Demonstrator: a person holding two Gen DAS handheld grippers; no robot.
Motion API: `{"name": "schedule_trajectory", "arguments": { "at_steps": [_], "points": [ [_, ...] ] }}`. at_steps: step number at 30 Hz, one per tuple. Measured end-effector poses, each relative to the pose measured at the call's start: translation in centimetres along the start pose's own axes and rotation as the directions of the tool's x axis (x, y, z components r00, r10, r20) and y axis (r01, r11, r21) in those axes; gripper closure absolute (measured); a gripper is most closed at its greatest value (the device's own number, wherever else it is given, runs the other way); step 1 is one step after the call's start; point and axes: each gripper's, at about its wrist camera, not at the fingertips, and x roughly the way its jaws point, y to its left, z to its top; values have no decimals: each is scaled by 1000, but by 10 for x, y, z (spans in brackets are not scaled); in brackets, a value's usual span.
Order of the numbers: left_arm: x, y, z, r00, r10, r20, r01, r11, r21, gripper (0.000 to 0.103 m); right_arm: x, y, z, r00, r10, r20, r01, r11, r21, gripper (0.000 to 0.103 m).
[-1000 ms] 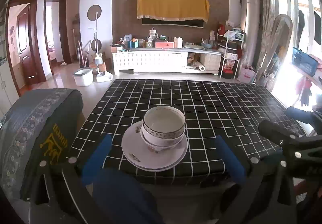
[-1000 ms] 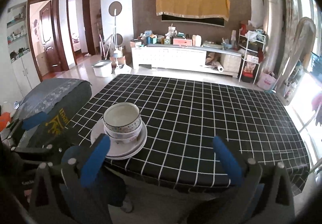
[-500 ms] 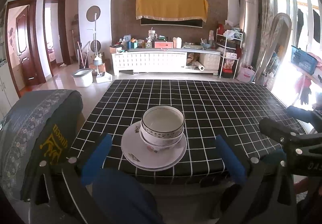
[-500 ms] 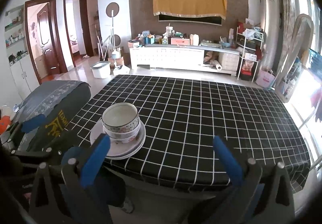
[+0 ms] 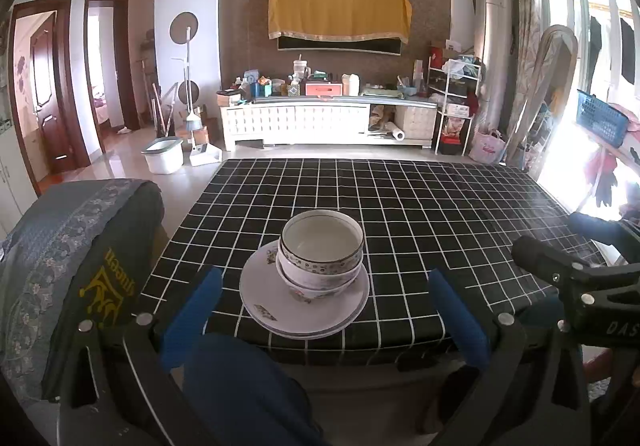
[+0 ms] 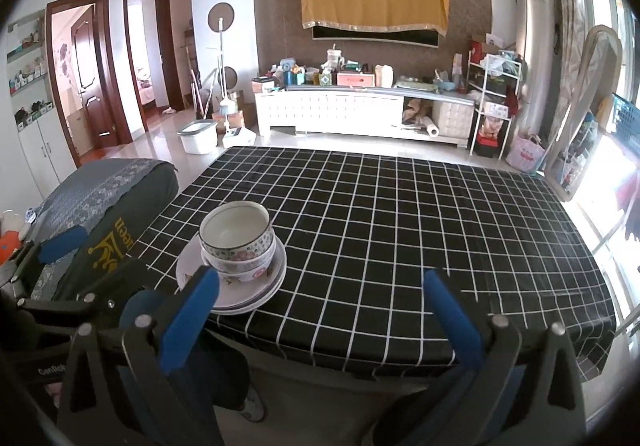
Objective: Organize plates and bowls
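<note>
Stacked white patterned ceramic bowls (image 5: 321, 258) on white round plates (image 5: 280, 306), near edge of black checked tablecloth (image 5: 420, 213). Left gripper (image 5: 326, 310) and right gripper (image 6: 320, 306) spread wide, empty. Best approached low, gripping top bowl's rim squarely.

Lower bowl (image 5: 320, 280): interior hidden by the bowl nested in it. Stacked plates (image 5: 276, 310): centres covered by the bowls, count unclear; in the right wrist view a blue finger (image 6: 188, 310) overlaps the near rim. Desk (image 6: 400, 246): near edge partly hidden behind both fingers. Items on the far cabinet (image 5: 320, 113): too small to identify
</note>
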Motion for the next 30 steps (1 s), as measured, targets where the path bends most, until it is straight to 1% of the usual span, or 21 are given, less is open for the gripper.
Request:
{"name": "schedule_trajectory", "arguments": {
  "at_steps": [10, 30],
  "points": [
    [1, 0, 1, 1000, 0, 3, 0, 1000, -4, 1, 0, -1, -1, 1000, 10, -7, -10, 1000, -1, 0],
    [-2, -6, -1, 1000, 24, 1, -24, 1000, 9, 1, -4, -2, 0, 1000, 18, -7, -18, 1000, 2, 0]
  ]
}}
